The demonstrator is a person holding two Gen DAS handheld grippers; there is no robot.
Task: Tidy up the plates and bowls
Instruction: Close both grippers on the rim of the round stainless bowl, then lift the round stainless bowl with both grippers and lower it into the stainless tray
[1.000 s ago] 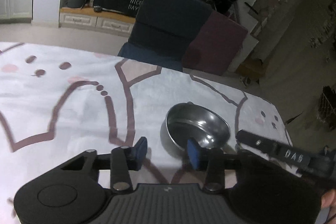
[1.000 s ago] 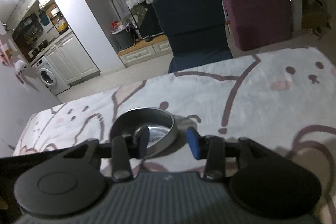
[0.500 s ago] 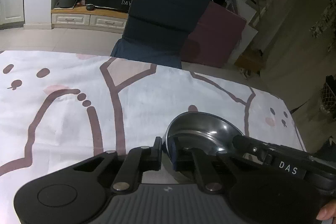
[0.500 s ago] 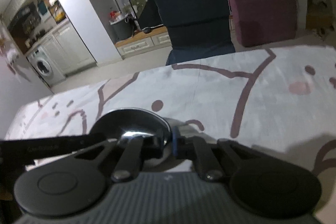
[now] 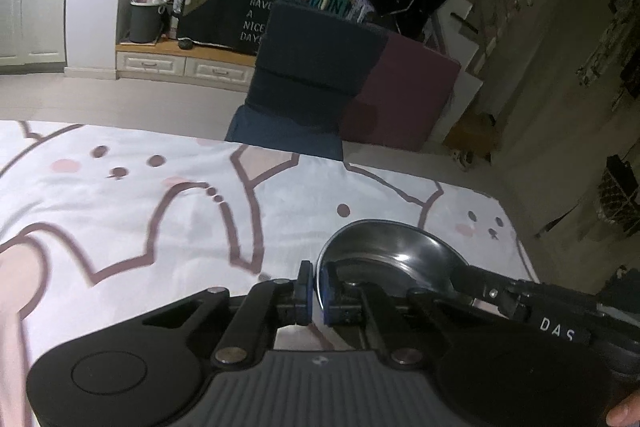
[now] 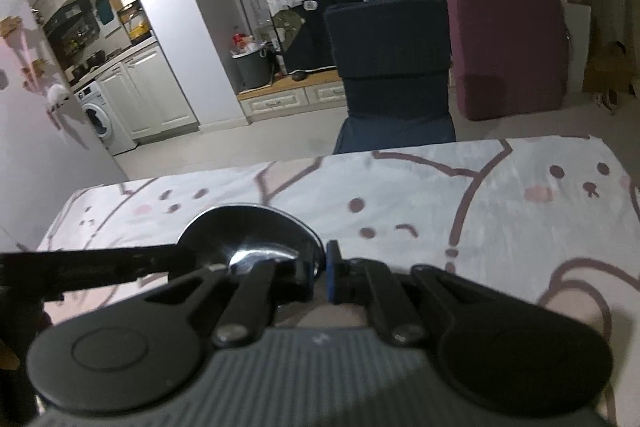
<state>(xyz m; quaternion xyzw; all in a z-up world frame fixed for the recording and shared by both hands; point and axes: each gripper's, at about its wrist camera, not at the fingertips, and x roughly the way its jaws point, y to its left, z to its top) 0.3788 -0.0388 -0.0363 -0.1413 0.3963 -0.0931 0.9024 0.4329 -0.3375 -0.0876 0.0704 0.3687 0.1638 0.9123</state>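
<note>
Item: steel bowl [image 5: 394,251], one, empty, mirror-bright inside. We find it near the right end of the counter [image 5: 120,211], a little in from the far edge, over the cartoon-print cloth. Whether its base rests on the cloth or hangs just above it, we cannot tell from either view.

Hold, left: left tongs [image 5: 317,291] drawn almost fully together on the bowl's left rim, one blue pad inside the wall and one outside.

Hold, right: right tongs [image 6: 320,277] likewise nearly closed, on the rim at the opposite side of the same bowl [image 6: 256,235]; its outer blue pad shows, the inner one sits against the bright interior.

Change noted: a second ago both pairs of tongs stood wide open and short of the bowl, which sat alone on the cloth. Half a second ago they had closed on the rim. Now the grip is as tight, and the bowl appears higher and closer in both views.

Reading: we judge the grasp complete and the carry beginning. No plates, other bowls or stack show, so the destination is unknown to us.

Surroundings: dark blue chair [image 5: 316,75] beyond the far edge; maroon cushion [image 6: 508,55] beside it.
</note>
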